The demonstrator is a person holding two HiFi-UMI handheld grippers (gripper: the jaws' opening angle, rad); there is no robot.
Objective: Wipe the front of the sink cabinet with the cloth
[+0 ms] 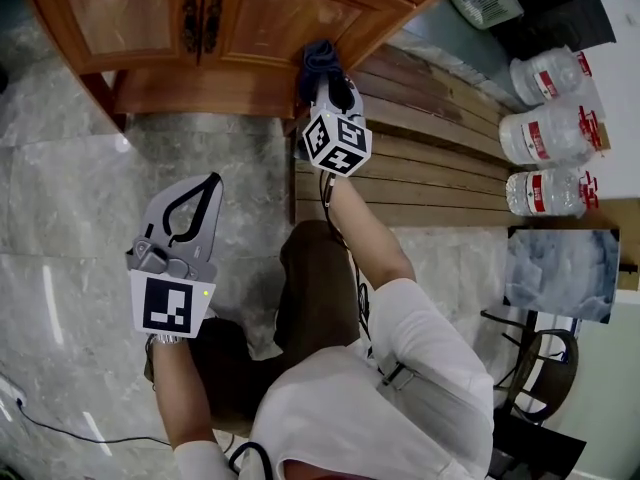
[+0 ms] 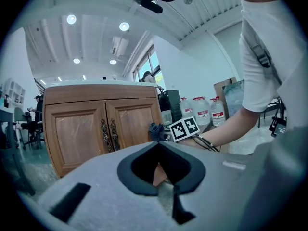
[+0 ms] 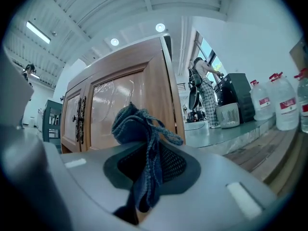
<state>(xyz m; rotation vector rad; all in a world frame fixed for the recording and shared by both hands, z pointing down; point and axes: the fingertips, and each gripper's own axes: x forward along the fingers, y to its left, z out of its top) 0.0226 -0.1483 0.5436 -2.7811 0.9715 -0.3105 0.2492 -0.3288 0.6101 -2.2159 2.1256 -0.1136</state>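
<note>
The wooden sink cabinet (image 1: pixel 250 18) has two doors with dark metal handles (image 1: pixel 200 23). My right gripper (image 1: pixel 323 76) is shut on a dark blue knitted cloth (image 1: pixel 320 56), held against or just in front of the lower right corner of the right door. In the right gripper view the cloth (image 3: pixel 137 129) bunches out of the jaws in front of the door's right edge (image 3: pixel 166 95). My left gripper (image 1: pixel 210 183) hangs over the floor to the left, away from the cabinet, shut with nothing in it. The left gripper view shows the cabinet (image 2: pixel 96 124) and the cloth (image 2: pixel 155 130) ahead.
A grey marble floor (image 1: pixel 70 198) lies below the cabinet. Wooden planks (image 1: pixel 440 158) run to the right, with three large water bottles (image 1: pixel 545 133) beyond. A framed picture (image 1: pixel 560 273), a chair (image 1: pixel 540 368) and a floor cable (image 1: pixel 60 428) are nearby. A person (image 3: pixel 204 85) stands far behind.
</note>
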